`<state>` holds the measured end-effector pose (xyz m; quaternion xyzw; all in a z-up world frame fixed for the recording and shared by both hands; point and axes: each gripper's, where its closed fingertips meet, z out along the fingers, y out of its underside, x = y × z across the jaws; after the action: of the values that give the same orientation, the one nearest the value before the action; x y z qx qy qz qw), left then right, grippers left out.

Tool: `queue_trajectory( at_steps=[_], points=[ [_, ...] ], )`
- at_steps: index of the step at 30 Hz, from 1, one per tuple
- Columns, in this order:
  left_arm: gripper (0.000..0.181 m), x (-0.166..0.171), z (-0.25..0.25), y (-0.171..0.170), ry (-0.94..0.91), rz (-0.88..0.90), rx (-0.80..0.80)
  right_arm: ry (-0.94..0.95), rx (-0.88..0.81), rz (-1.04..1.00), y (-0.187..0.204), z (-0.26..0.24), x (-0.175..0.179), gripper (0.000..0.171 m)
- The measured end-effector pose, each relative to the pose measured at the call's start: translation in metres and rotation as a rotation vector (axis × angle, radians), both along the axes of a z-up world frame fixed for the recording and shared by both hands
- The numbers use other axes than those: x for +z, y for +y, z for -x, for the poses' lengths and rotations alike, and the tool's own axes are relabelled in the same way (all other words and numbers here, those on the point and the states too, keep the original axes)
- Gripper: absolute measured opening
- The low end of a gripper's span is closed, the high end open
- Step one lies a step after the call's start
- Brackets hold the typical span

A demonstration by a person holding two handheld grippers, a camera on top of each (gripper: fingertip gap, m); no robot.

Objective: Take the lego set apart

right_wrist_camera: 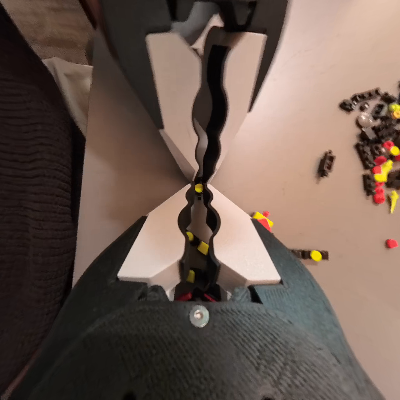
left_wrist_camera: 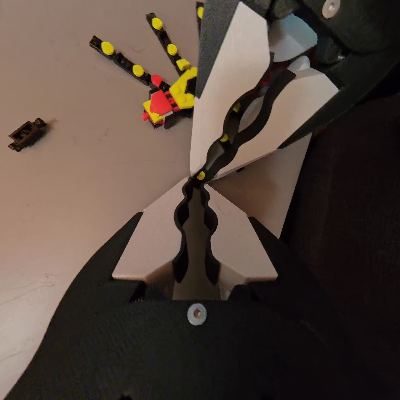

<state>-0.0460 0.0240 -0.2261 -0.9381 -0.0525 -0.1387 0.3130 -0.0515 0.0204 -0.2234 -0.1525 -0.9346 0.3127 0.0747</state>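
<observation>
Lego set on table, its black strip pinched tip-to-tip by both grippers' closed fingers.

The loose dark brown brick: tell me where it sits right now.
In the left wrist view the dark brown brick lies alone on the table at the far left, apart from and left of the red and yellow lego model.

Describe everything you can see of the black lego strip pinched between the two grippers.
The black strip is a thin, narrow plastic plate with round yellow studs along it. It runs from the red, yellow and black lego body on the pale table out to where the tips of both grippers meet. The right gripper jaws close along its length; the left gripper pinches its end. The outermost yellow stud shows there.
</observation>
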Motion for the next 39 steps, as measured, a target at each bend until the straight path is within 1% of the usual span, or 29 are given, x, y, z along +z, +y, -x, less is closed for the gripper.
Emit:
queue_trajectory(
  at_steps=[3,5,8,13,20,26,32,39],
  points=[
    [0.006,0.003,-0.004,-0.006,0.086,-0.042,-0.115,0.018,0.02,0.0,-0.004,-0.002,-0.001,0.007],
    [0.002,0.007,-0.005,-0.006,0.102,-0.085,-0.15,0.004,0.013,0.013,-0.003,-0.001,-0.001,0.007],
    [0.0,0.018,-0.006,-0.004,0.015,-0.15,-0.136,-0.019,0.011,0.032,-0.003,-0.002,-0.001,0.007],
    [0.0,0.006,0.0,-0.007,0.028,-0.102,-0.117,-0.019,0.017,0.033,-0.004,-0.003,-0.001,0.007],
    [0.0,0.004,-0.004,-0.006,-0.011,-0.095,-0.106,-0.024,0.016,0.036,-0.005,-0.003,-0.001,0.007],
    [0.0,0.004,-0.004,-0.005,-0.027,-0.063,-0.063,-0.028,0.012,0.033,-0.005,-0.003,-0.001,0.007],
    [0.0,0.003,-0.004,-0.004,-0.141,0.021,0.084,-0.032,-0.001,0.027,-0.005,-0.003,-0.001,0.007],
    [0.0,0.001,-0.004,-0.004,-0.053,0.146,0.177,-0.009,-0.01,0.014,-0.005,-0.003,-0.001,0.007]
  ],
)
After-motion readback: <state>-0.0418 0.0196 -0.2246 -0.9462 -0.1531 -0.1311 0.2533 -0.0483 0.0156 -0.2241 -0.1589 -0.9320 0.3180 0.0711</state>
